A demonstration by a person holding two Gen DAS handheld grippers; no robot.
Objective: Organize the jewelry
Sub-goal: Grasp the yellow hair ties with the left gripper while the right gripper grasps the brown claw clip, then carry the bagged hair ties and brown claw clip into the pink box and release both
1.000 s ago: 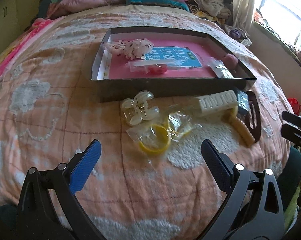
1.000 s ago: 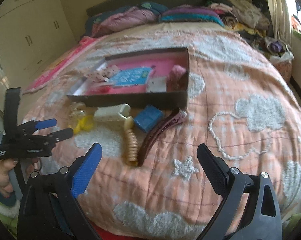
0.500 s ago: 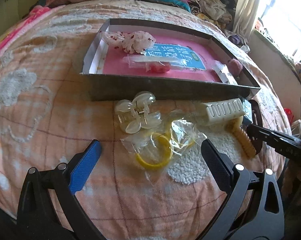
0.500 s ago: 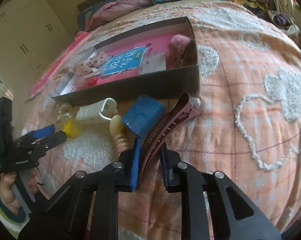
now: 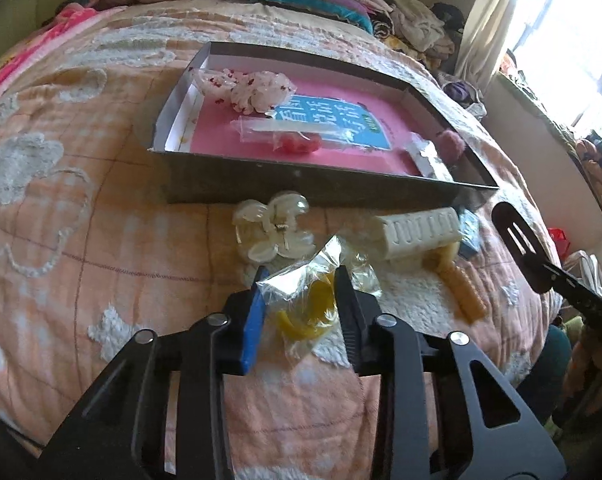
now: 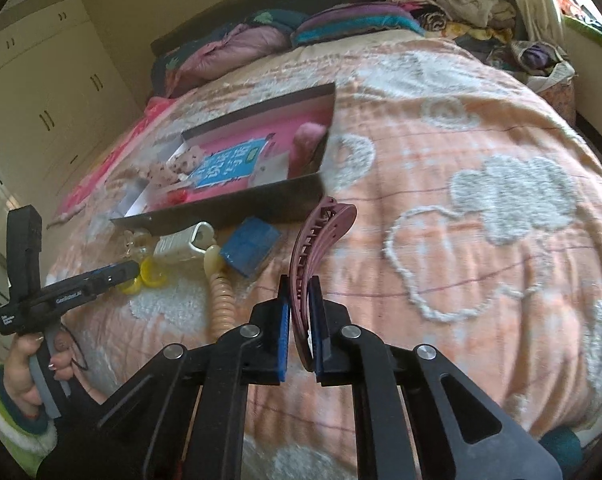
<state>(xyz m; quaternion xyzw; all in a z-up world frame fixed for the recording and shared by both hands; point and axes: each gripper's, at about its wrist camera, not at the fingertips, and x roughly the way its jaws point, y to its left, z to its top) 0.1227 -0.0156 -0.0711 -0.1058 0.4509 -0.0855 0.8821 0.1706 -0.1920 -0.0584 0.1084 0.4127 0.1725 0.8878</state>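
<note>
Landmark for all places: the tray (image 5: 301,184), a shallow dark box on the bed (image 5: 101,240), pink-lined, already holding a few pieces.

1. Left gripper (image 5: 301,292). Its jaws have just been closing; I read them as pinched on the bag (image 5: 301,280), a clear crinkled packet with a yellow ring (image 5: 305,316) inside, lying just in front of the tray's near wall. Risk: I may have only film, not the ring. Slippery plastic could slide through the pads on the lift, or the ring could swing and tip out if the packet is open. I cannot tell whether it is sealed.

2. Claw clip (image 5: 273,232), pale, touching the bag's far edge, just before the tray. Risk: a lift could drag it along.

3. Comb (image 5: 421,236), white, and blue packet (image 6: 251,246), both against the tray's near wall. Untouched.

4. Beige clip (image 6: 221,296), ridged, reaching from the comb away from the tray. Risk: it lies near the right gripper's path and could be swept aside.

5. Right gripper (image 6: 301,328). Jaws shut tight on one end of the maroon clip (image 6: 317,240), held off the tray's near right corner. Risk: the grip is far from the middle, so the long curved clip may pivot, or strike the tray wall on the way in.
</note>
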